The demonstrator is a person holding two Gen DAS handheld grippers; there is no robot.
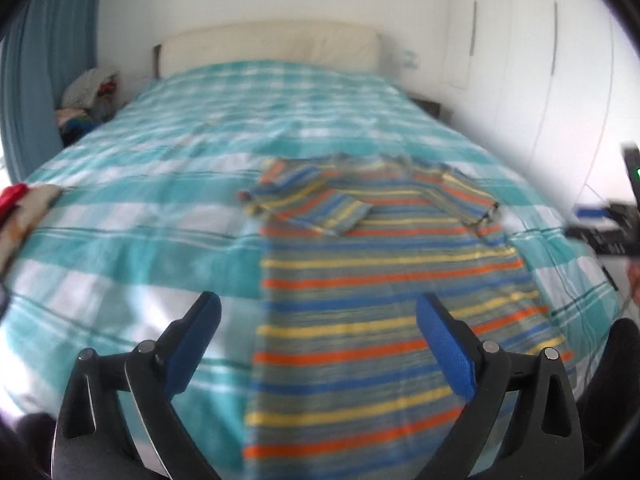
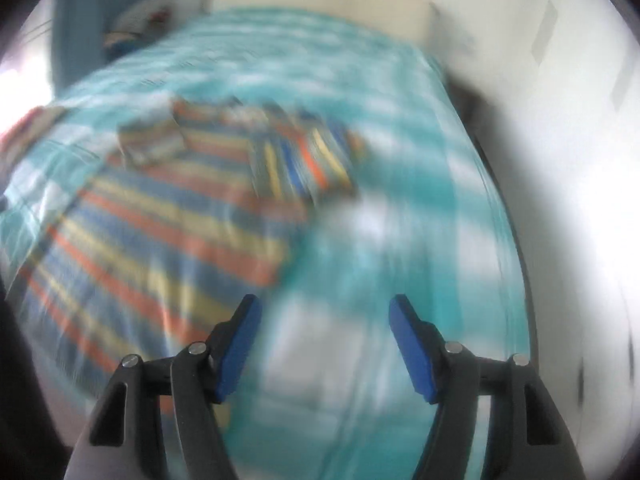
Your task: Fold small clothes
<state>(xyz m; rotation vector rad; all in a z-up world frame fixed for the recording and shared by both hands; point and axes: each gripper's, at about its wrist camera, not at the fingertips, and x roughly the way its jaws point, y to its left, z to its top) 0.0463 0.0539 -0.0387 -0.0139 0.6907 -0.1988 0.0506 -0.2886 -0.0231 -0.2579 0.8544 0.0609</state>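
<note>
A small striped shirt [image 1: 384, 304] in orange, yellow, blue and grey lies flat on the bed, collar end away from me, both sleeves folded in over its chest. My left gripper [image 1: 318, 306] is open and empty, held above the shirt's near left part. My right gripper [image 2: 325, 308] is open and empty, held over the bedcover just right of the shirt [image 2: 168, 232]. The right wrist view is blurred by motion.
The bed has a teal and white checked cover [image 1: 152, 216] and a cream headboard [image 1: 272, 44]. A pile of clothes [image 1: 90, 96] sits beside the bed at far left. Red and pale fabric [image 1: 20, 200] lies at the left edge. White wardrobe doors [image 1: 540, 60] stand to the right.
</note>
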